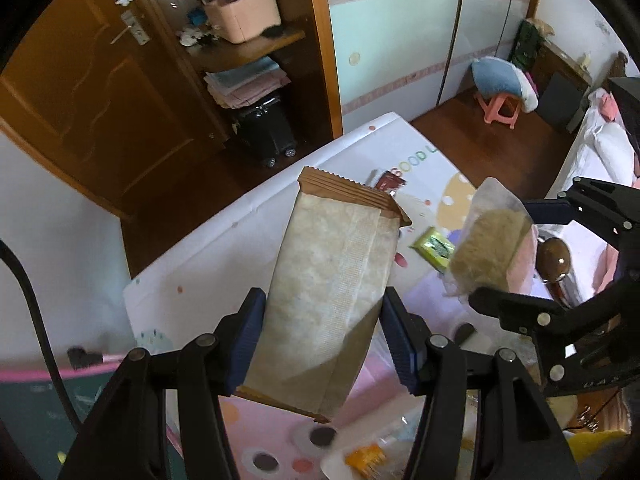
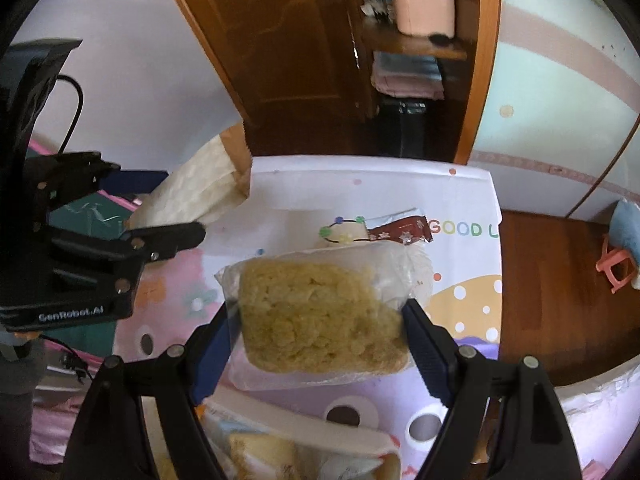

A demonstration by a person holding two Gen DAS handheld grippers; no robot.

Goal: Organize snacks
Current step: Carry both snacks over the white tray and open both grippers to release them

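My left gripper [image 1: 322, 312] is shut on a long beige snack packet with brown crimped ends [image 1: 332, 288], held above the patterned table [image 1: 200, 264]. It also shows at the left of the right wrist view [image 2: 200, 188]. My right gripper [image 2: 320, 320] is shut on a clear bag holding a yellow crispy cake [image 2: 316, 316], also lifted over the table; it shows in the left wrist view [image 1: 488, 248]. A dark red packet [image 2: 400, 230] and a green packet [image 1: 434, 242] lie on the table. A white container with snacks [image 2: 304, 436] sits below the right gripper.
A wooden door [image 1: 80, 92] and open shelf with a pink basket [image 1: 244, 12] stand beyond the table. A black suitcase [image 1: 266, 132] sits on the floor. A pink stool with a blue cushion [image 1: 500, 88] is at the right, by a bed [image 1: 600, 148].
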